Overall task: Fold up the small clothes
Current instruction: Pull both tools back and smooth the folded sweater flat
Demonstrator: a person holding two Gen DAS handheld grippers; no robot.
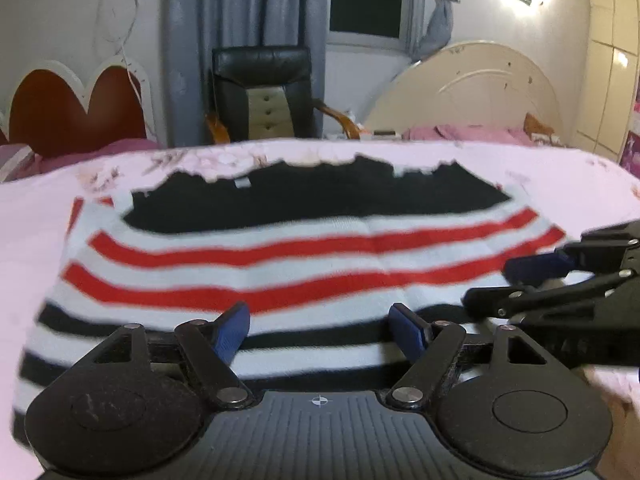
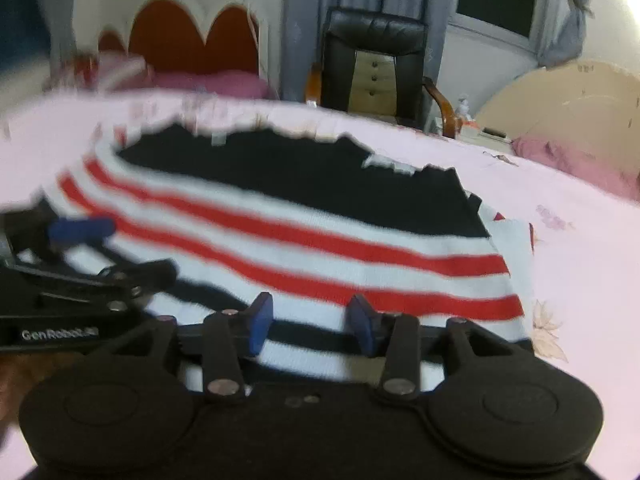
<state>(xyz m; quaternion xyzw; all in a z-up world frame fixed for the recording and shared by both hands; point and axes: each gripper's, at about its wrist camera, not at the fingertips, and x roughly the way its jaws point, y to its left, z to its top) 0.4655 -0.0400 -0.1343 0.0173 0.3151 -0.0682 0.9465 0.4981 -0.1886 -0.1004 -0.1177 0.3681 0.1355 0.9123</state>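
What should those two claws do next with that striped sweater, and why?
Probably lower both onto the near hem and pinch it. The left gripper and right gripper both gape empty over the striped sweater, which lies flat on the pink bedsheet.

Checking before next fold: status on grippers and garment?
Left gripper and right gripper open, empty, over near hem. Striped sweater lies flat on pink bedsheet. Nothing in the way.
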